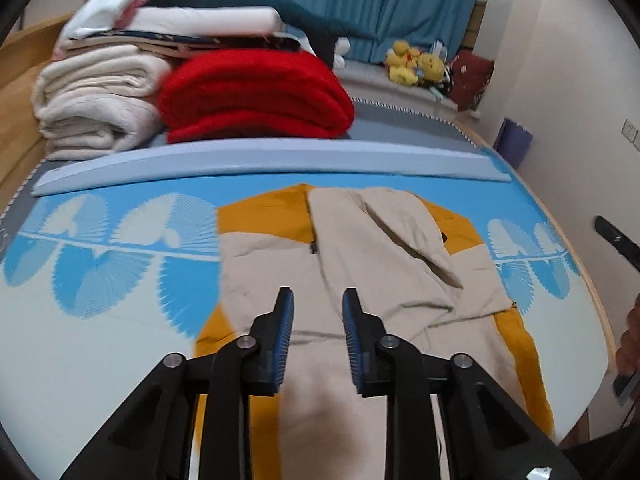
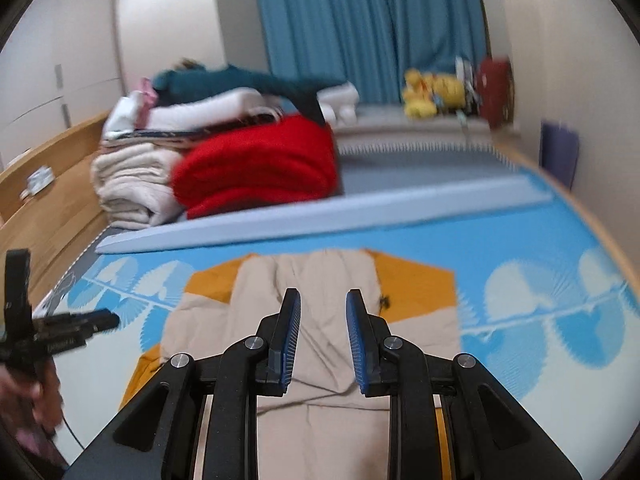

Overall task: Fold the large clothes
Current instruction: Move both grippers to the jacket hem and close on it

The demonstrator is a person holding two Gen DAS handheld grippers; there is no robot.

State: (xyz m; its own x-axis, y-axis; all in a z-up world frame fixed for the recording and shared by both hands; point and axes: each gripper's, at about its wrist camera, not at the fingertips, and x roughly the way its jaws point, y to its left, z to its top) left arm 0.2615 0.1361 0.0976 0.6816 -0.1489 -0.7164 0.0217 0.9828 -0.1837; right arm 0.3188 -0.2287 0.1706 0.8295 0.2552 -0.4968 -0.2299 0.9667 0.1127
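Note:
A beige and mustard-yellow jacket [image 1: 360, 260] lies spread flat on the blue patterned mat [image 1: 120, 272], sleeves folded in over its front. My left gripper [image 1: 318, 292] hovers above the jacket's lower middle, open, with nothing between its blue pads. In the right wrist view the same jacket [image 2: 328, 272] lies below my right gripper [image 2: 323, 294], which is also open and empty above the cloth. A hand holds the left gripper's black body [image 2: 60, 328] at the left edge of that view.
At the back left is a stack of folded bedding: a red blanket [image 1: 256, 92], a cream one [image 1: 96, 100] and white layers. A pale blue strip [image 1: 260, 160] crosses the bed. Plush toys [image 1: 416, 64] sit by the blue curtain [image 1: 368, 0]. A wooden bed frame [image 2: 60, 184] runs along the left.

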